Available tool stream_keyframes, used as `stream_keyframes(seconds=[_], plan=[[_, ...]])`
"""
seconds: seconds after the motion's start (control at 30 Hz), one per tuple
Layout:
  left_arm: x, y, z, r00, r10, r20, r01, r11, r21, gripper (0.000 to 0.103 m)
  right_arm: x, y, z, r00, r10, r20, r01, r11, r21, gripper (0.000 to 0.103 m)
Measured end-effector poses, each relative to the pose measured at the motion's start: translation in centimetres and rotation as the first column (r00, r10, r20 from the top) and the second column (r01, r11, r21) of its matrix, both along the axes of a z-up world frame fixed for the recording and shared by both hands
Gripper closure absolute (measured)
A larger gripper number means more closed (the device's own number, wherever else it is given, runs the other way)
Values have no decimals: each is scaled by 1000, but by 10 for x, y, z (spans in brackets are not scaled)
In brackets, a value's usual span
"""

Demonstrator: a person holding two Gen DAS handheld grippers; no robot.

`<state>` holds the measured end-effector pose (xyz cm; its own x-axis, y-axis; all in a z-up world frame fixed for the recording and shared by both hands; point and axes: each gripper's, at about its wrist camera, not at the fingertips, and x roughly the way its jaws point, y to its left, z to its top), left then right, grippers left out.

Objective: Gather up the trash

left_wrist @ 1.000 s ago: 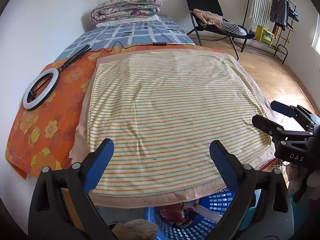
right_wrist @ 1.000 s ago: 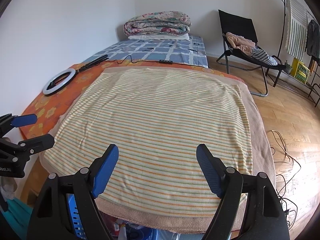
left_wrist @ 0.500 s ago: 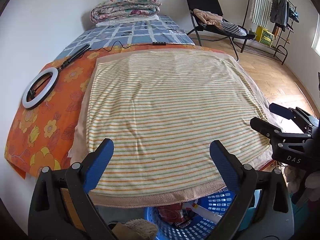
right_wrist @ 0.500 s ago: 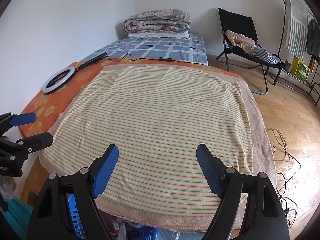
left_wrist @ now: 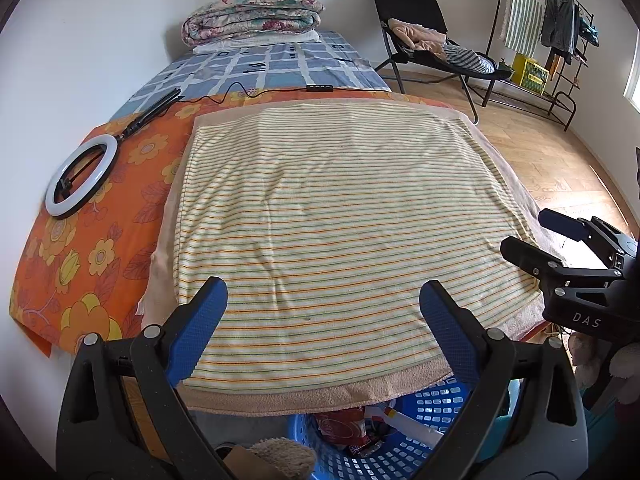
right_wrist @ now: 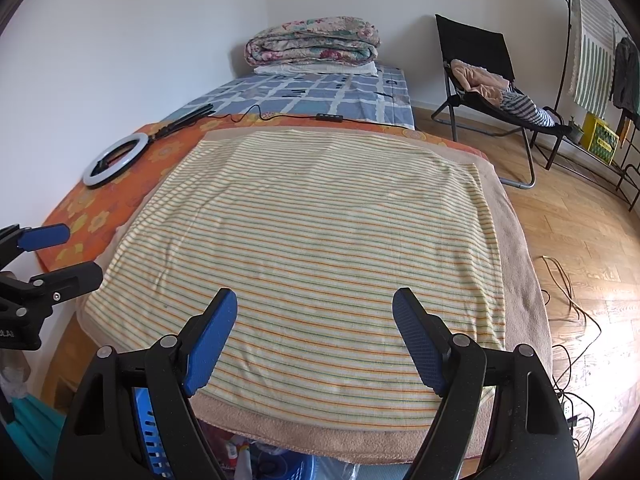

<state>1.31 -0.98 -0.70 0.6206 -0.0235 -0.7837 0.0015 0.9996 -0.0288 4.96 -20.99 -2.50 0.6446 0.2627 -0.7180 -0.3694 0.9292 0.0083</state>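
Left wrist view, left gripper: fingers spread wide apart, nothing between them, held over the near edge of the striped towel.
Left wrist view, right gripper: enters from the right, level with the towel's right edge; its two fingers stand apart and hold nothing.
Left wrist view, blue basket: below the towel's near edge, partly hidden by it; trash lies inside, including a red wrapper and a white piece.
Left wrist view, bed surface: the towel lies flat on an orange floral sheet; a ring light rests on the sheet to the left, its cable running to the far side.
Left wrist view, far field: folded quilt at the far end of the bed; black chair with clothes to the far right.
Right wrist view, right gripper: fingers wide apart and empty, over the near part of the towel.
Right wrist view, left gripper: at the left edge, fingers apart.
Right wrist view, basket: a blue slatted wall shows at the near left, under the towel's edge; contents unclear.
Right wrist view, floor: cables lie on the wooden floor to the right of the bed.
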Motion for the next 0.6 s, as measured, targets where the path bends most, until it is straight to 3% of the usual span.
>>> stream_keyframes(seconds=[0.6], plan=[[0,1,0,1000,0,0,0,1000,-2,4,0,0,-1,1000,1,-4,-1,1000,-1,23]])
